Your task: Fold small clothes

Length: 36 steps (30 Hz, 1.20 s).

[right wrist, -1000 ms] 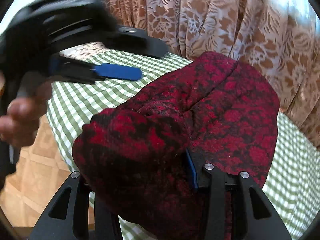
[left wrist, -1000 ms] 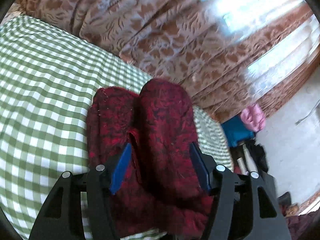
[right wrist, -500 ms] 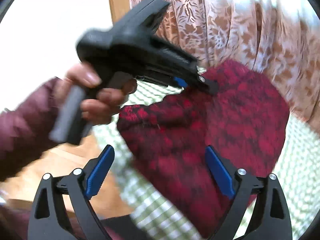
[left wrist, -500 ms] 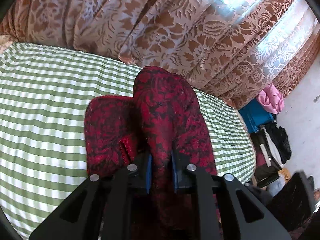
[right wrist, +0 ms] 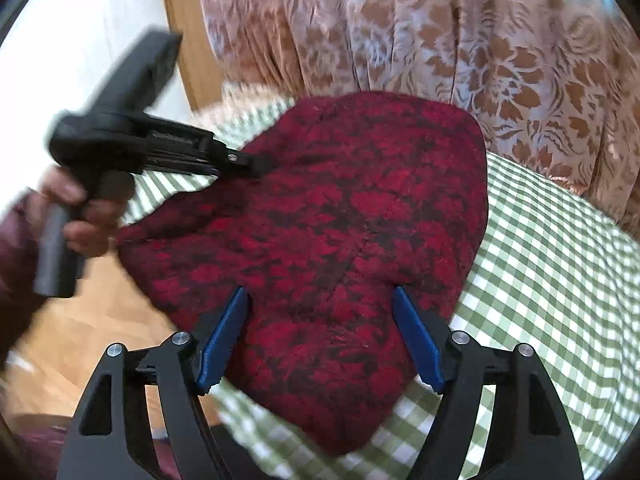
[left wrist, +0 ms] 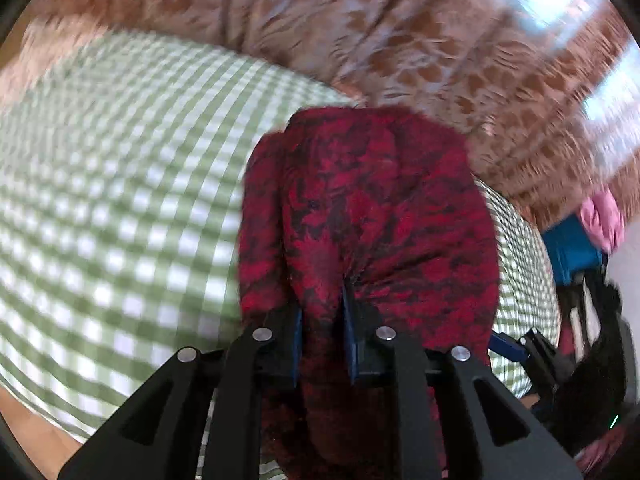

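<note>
A dark red, black-patterned knitted garment (left wrist: 372,200) lies bunched on the green-checked cloth (left wrist: 120,200). My left gripper (left wrist: 322,304) pinches a raised fold at the garment's near edge; its jaws are opening slightly, but the blue pads still press the fabric. In the right wrist view the same garment (right wrist: 340,200) spreads wide, with the left gripper (right wrist: 256,166) biting its left edge, held by a hand (right wrist: 88,216). My right gripper (right wrist: 319,294) hovers over the near part of the garment. Its jaws are closing, the fabric lies between the pads, and neither pad presses it.
A brown floral curtain (right wrist: 440,40) hangs just behind the checked surface (right wrist: 560,280). A wooden floor (right wrist: 100,320) and a wooden door frame (right wrist: 180,40) lie to the left. Blue (left wrist: 572,252) and pink (left wrist: 604,216) items sit beyond the surface's right edge.
The left gripper closed on a fold of the garment and tipped downward. The right gripper let go of the garment, opened wide and is now narrowing. The garment spread out flatter.
</note>
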Each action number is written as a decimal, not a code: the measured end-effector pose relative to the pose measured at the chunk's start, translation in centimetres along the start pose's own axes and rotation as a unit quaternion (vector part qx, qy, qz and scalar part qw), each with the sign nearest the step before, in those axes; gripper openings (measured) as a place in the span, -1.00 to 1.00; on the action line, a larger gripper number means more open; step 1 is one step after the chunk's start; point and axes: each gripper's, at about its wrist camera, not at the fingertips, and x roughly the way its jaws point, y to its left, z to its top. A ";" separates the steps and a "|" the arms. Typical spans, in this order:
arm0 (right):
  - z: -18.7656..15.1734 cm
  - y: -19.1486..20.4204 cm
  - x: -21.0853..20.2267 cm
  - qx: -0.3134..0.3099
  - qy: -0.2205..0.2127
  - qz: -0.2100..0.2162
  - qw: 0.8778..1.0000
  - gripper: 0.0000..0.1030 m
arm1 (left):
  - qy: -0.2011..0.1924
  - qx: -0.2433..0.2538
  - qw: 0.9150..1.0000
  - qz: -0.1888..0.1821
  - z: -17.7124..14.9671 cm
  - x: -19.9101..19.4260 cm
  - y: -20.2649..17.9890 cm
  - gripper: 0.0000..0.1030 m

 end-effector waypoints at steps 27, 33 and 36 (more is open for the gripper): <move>11.7 -5.9 12.2 0.159 0.033 -0.097 0.982 0.64 | -0.098 0.053 0.990 0.083 -1.8 0.1 -1.4 -0.55; 11.3 -6.2 11.4 0.164 0.020 -0.091 0.982 0.64 | -0.112 0.051 0.986 0.113 -2.0 -1.3 -2.6 -0.25; 11.3 -6.4 10.4 0.170 0.008 -0.082 0.982 0.67 | -0.122 0.048 0.983 0.128 -2.3 -2.1 -2.9 0.05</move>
